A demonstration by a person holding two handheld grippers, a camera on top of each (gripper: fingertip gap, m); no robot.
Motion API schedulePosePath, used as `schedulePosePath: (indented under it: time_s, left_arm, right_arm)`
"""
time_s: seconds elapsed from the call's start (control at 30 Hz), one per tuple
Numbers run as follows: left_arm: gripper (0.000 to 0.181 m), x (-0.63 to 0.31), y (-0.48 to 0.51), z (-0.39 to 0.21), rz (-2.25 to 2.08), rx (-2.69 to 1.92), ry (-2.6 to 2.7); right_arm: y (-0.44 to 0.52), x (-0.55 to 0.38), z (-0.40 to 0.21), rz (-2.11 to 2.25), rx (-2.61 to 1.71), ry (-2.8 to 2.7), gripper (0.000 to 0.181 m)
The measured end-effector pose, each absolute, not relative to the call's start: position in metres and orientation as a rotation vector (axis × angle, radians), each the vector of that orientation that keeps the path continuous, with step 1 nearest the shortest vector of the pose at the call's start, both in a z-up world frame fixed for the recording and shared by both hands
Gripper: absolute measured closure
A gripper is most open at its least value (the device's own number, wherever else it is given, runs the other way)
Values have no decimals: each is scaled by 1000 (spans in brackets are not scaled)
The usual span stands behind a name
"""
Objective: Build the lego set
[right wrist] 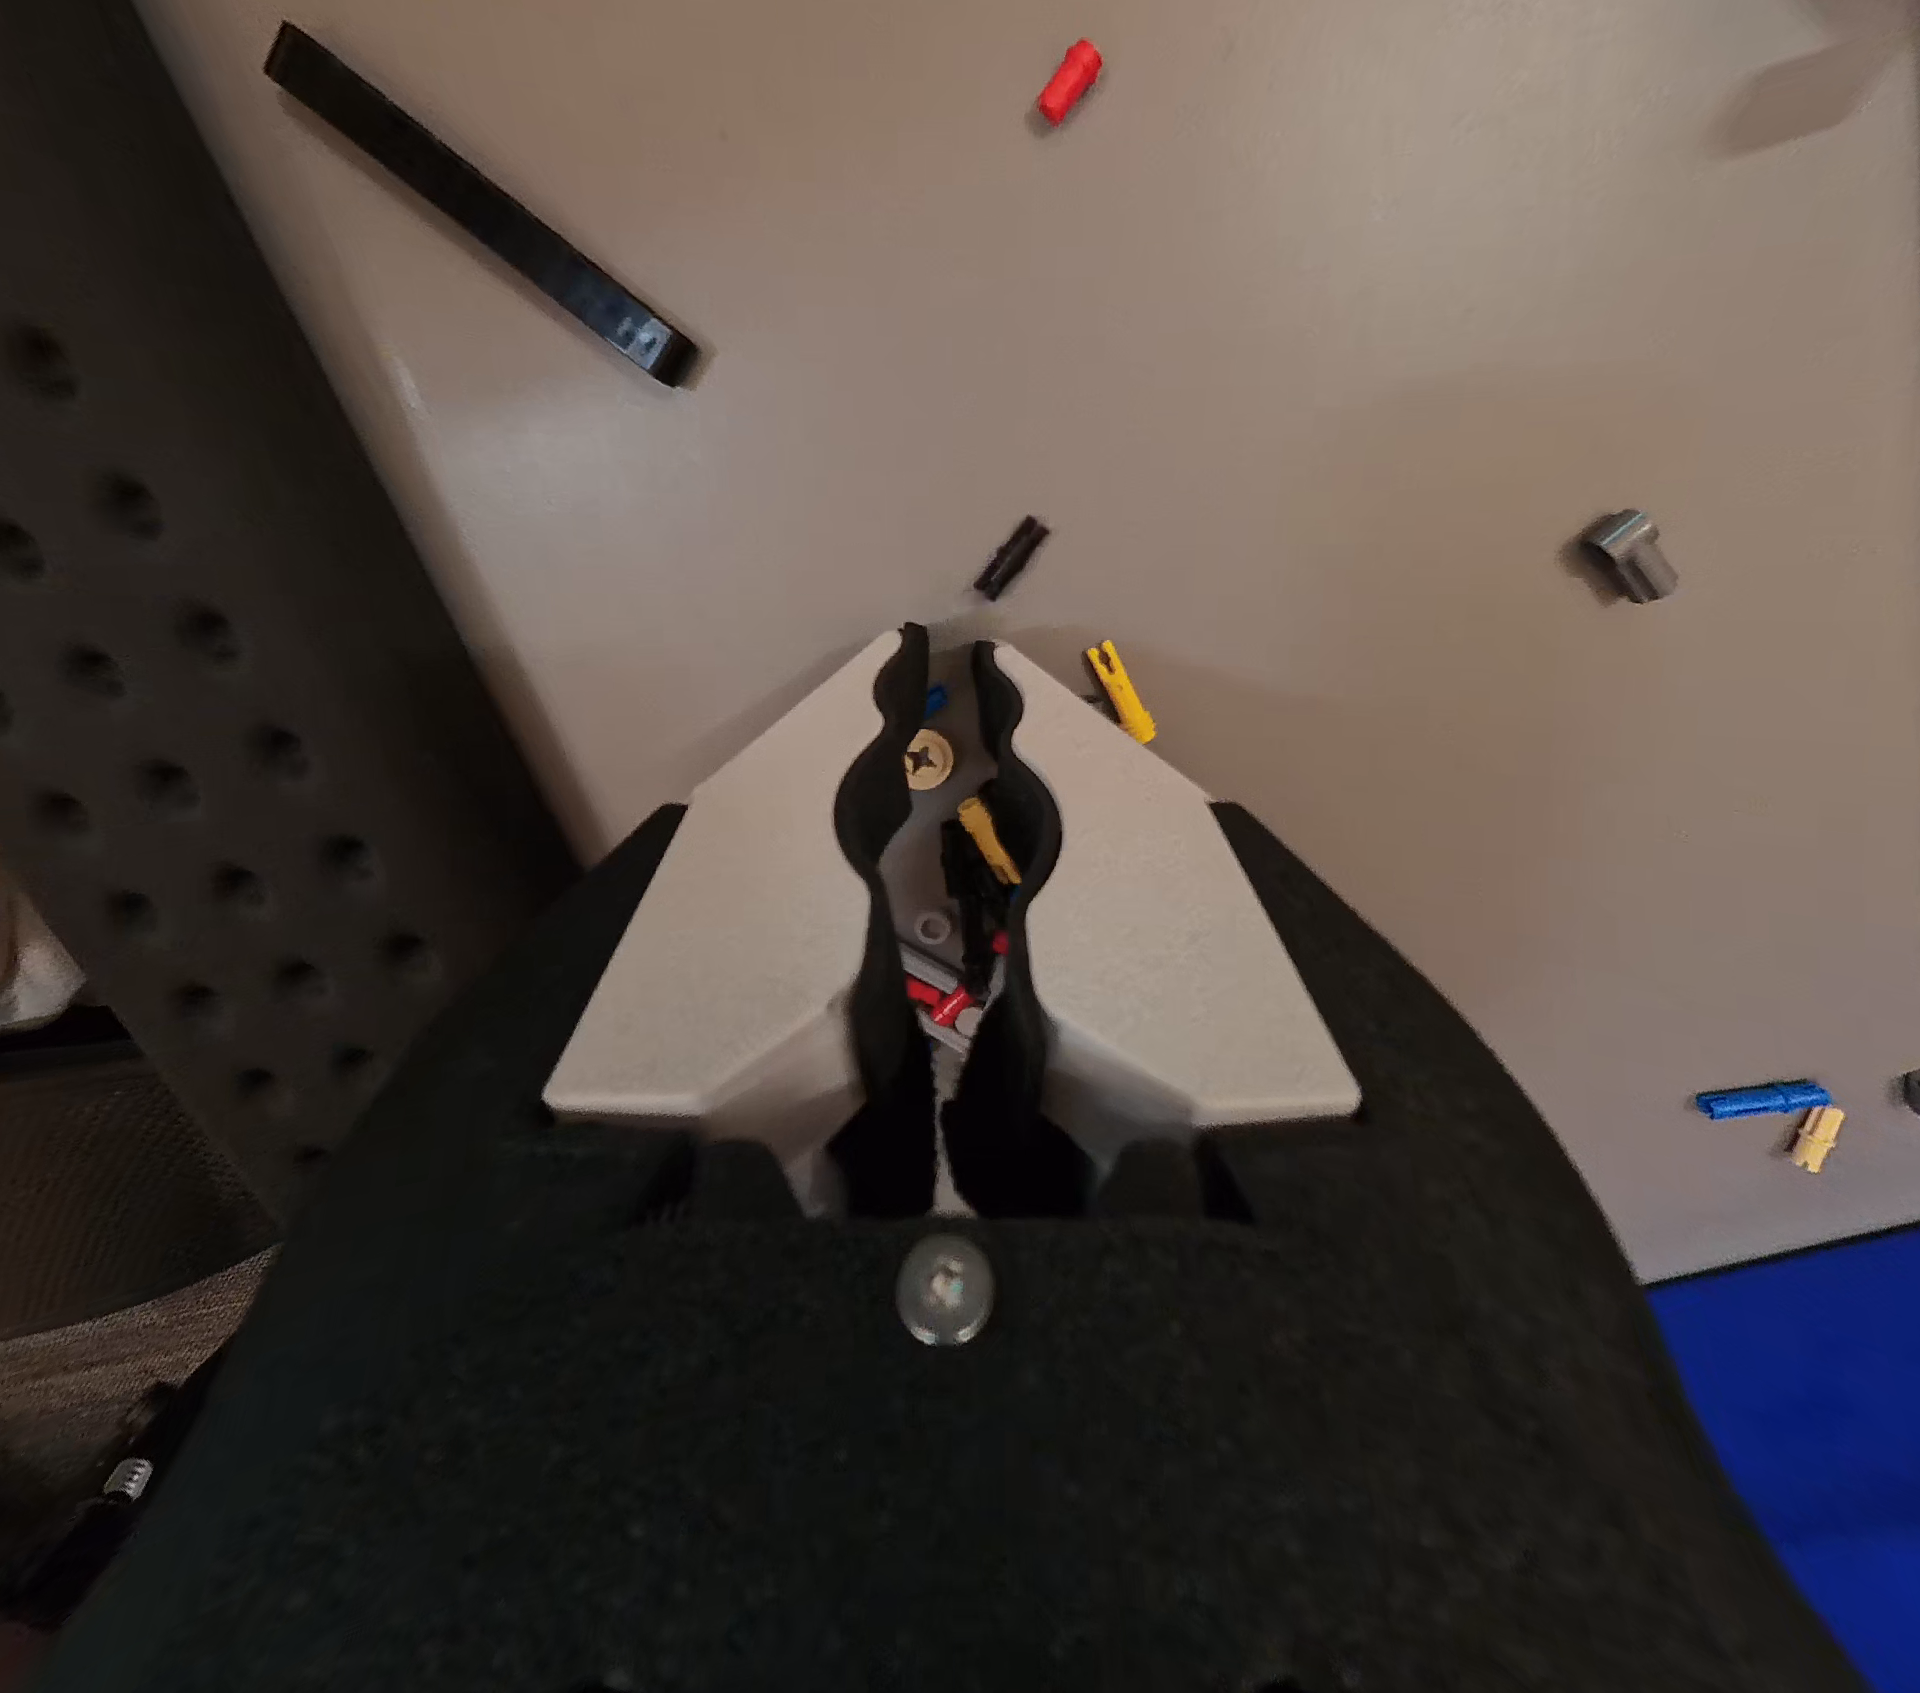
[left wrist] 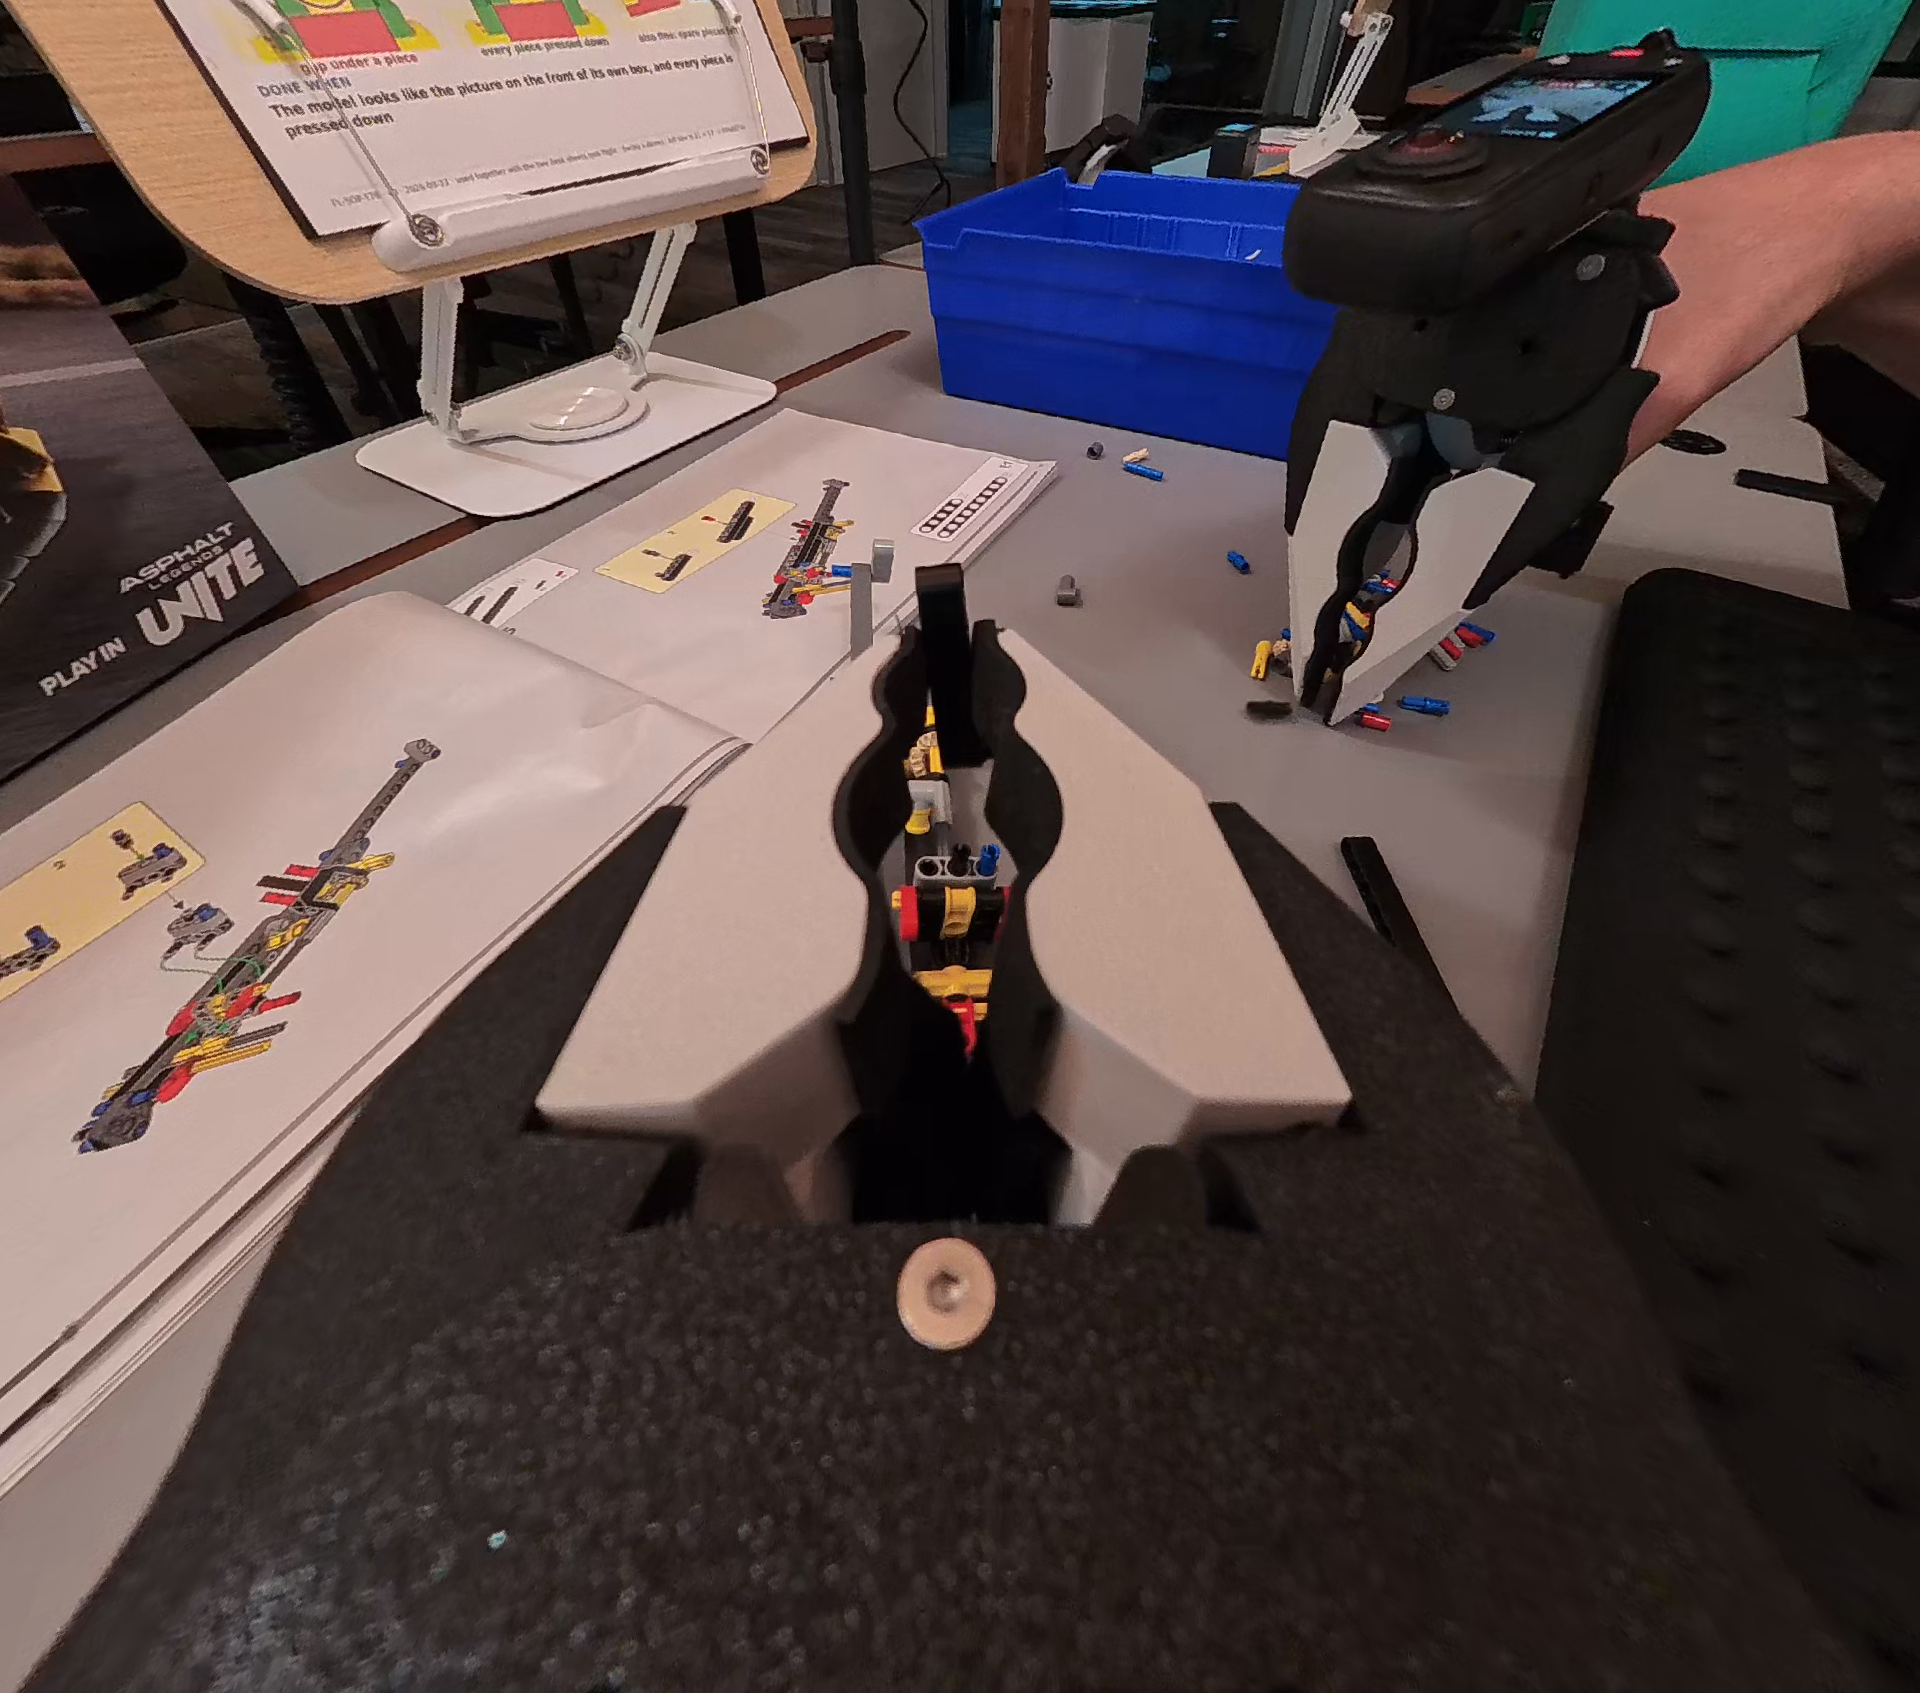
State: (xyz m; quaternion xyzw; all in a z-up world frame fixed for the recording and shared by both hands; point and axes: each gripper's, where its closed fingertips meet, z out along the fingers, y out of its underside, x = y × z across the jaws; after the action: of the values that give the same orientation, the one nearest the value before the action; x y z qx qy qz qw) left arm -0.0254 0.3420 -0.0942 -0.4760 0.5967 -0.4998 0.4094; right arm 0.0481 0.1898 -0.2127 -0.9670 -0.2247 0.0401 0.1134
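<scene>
The left gripper (left wrist: pixel 948 646) is closed around the partly built lego model (left wrist: pixel 951 900), a black beam sticking out past its tips. The right gripper (right wrist: pixel 948 646), jaws narrowly parted and holding nothing, points down into the loose pins (left wrist: pixel 1439 656) on the grey table (left wrist: pixel 1143 708), near the open instruction booklet (left wrist: pixel 416 812).

even indoor light, soft shadows, fisheye-bent edges; right view's top corner seems motion-blurred
</scene>
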Motion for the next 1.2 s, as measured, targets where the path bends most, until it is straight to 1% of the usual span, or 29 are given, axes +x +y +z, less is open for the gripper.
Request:
schedulePosePath:
  time_s: [0.43,0.5,0.53,0.73,0.8,0.87,0.97,1.07,1.2]
  left_arm:
    - [175,-25,340,-96,-1232,-1181,1522]
    - [175,-25,339,-97,-1221,-1175,1525]
    - [175,-25,339,-97,-1217,-1172,1528]
    - [175,-24,336,-99,-1200,-1157,1547]
    - [175,-25,330,-101,-1216,-1143,1577]
    - [175,-26,321,-99,-1262,-1122,1598]
    - [175,-28,312,-99,-1328,-1117,1630]
    - [175,-28,312,-98,-1353,-1125,1625]
    - [175,-28,315,-98,-1352,-1141,1610]
  right_arm:
    - [205,57,-209,52,-2750,-557,172]
    - [206,58,-212,43,-2739,-540,174]
    - [207,57,-213,48,-2730,-538,178]
    - [208,64,-208,-8,-2721,-597,179]
    - [216,49,-188,102,-2677,-623,178]
    - [238,13,-151,223,-2492,-709,178]
    - [274,-17,-117,115,-2310,-768,178]
    - [295,-30,-112,-69,-2247,-838,178]
    - [308,-40,-117,-157,-2254,-870,178]
